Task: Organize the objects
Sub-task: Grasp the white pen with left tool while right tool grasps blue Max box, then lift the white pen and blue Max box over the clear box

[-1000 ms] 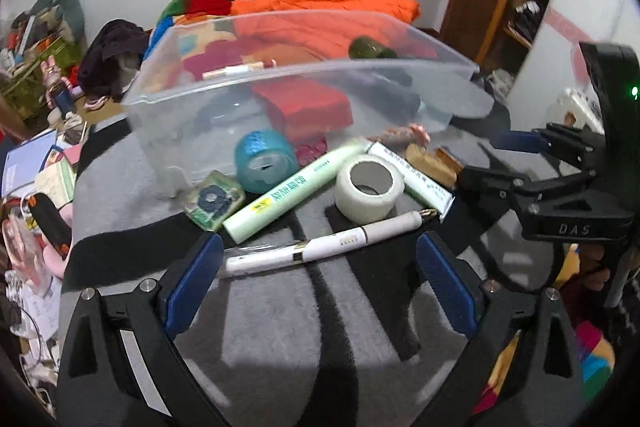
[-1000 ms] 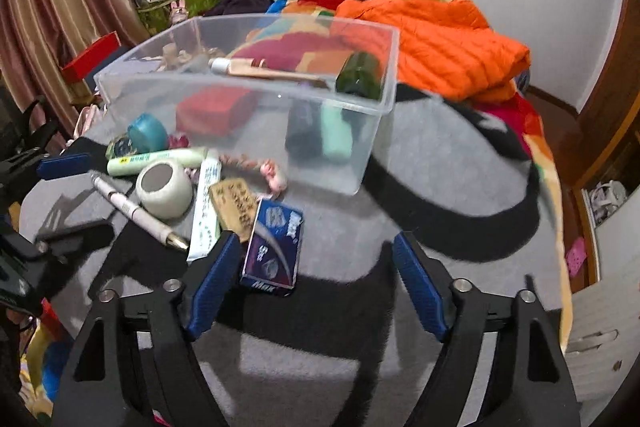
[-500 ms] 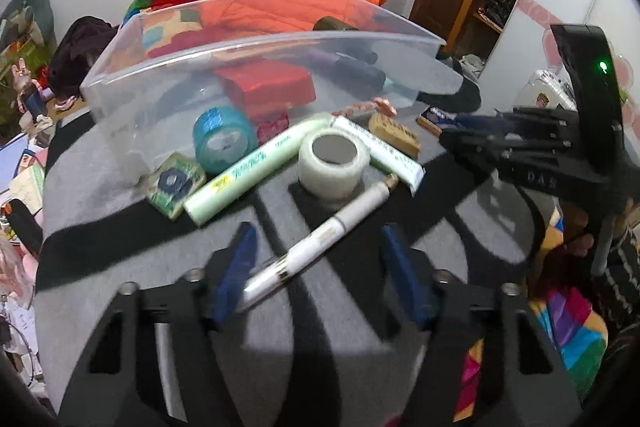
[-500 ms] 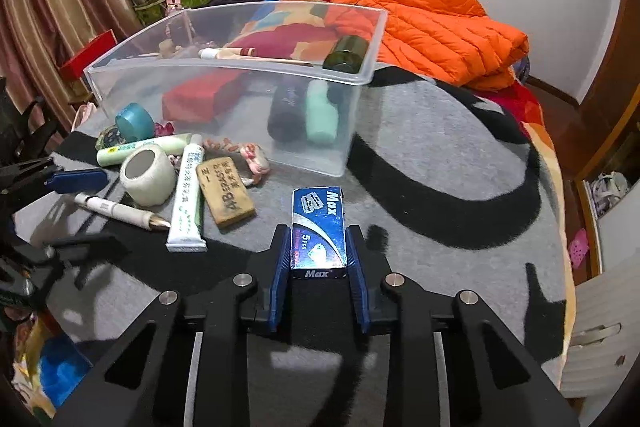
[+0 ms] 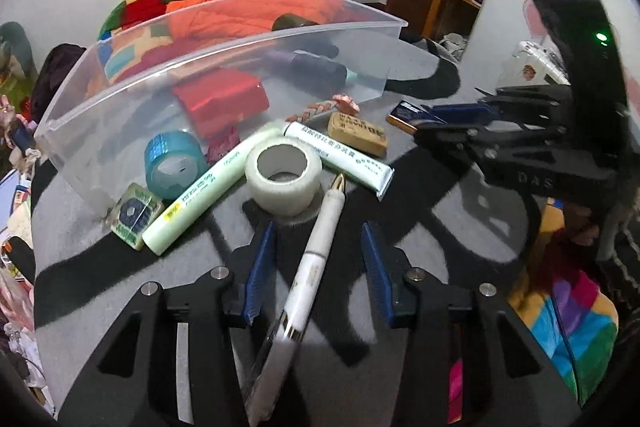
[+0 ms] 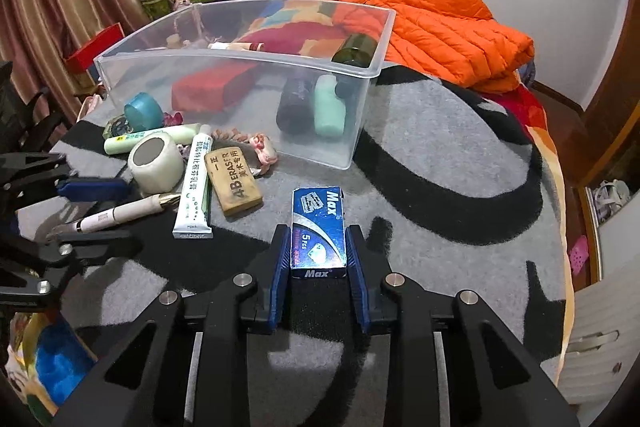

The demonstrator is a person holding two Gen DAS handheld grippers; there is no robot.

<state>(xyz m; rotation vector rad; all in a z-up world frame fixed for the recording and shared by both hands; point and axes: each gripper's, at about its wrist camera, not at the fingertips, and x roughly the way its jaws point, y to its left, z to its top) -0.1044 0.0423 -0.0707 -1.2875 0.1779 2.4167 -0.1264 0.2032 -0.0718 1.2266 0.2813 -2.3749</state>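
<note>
Blade box (image 6: pixel 318 231) sits on the grey blanket (image 6: pixel 440 155), right gripper (image 6: pixel 318 259) jaws clamped on its 2 long sides, ready for the bin (image 6: pixel 360 75). Left gripper (image 5: pixel 318 267) jaws apart, straddling the white pen (image 5: pixel 320 251).

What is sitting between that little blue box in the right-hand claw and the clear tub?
Nothing visible blocks it. The right gripper is shut on the blue Max box, and bare blanket lies ahead up to the clear bin. The eraser and white tube lie off to the left. Only the bin's near wall must be cleared.
</note>
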